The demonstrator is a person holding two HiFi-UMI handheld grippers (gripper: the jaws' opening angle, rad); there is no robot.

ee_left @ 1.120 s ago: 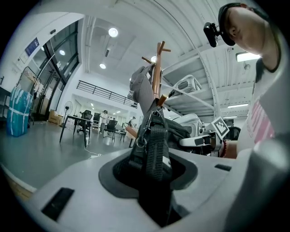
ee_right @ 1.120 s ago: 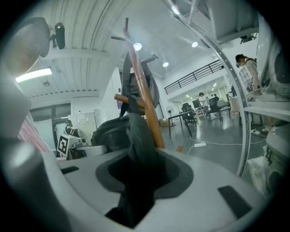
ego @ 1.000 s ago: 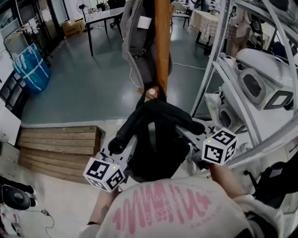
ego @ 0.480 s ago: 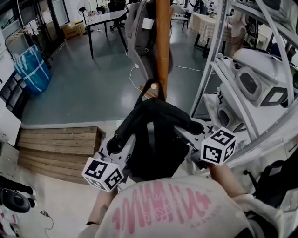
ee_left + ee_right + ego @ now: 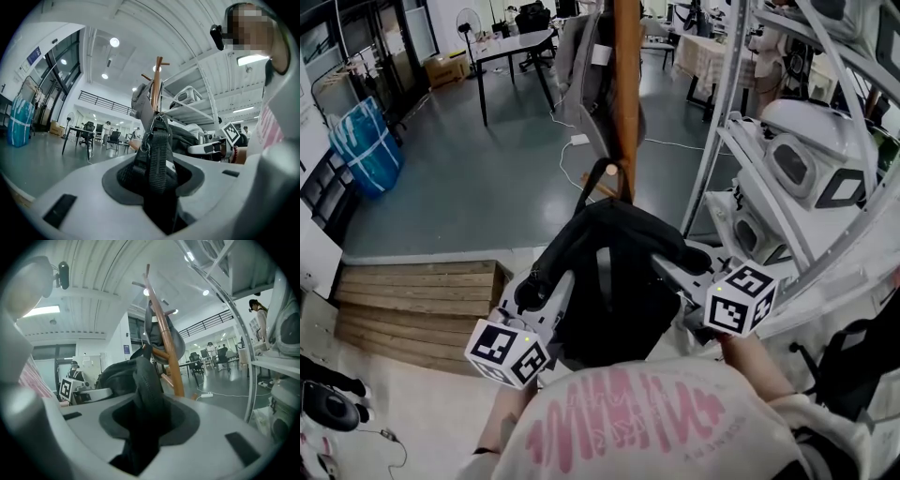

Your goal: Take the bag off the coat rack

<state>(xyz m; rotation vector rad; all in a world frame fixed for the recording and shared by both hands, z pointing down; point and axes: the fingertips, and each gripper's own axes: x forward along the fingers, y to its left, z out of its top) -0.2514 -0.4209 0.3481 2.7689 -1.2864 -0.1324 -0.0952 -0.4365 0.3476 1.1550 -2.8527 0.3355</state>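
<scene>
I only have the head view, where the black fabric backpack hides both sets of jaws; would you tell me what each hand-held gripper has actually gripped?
Observer: The left hand-held gripper is closed on a black webbing strap that carries a metal ring.
Operator: Thank you. And the right one?
Observer: The right hand-held gripper is closed on a black padded shoulder strap of the black fabric backpack.
Operator: My view cuts off the rack's top; where does the grey garment hang?
Observer: The grey garment hangs high on the brown wooden coat rack, just below its topmost pegs.
</scene>
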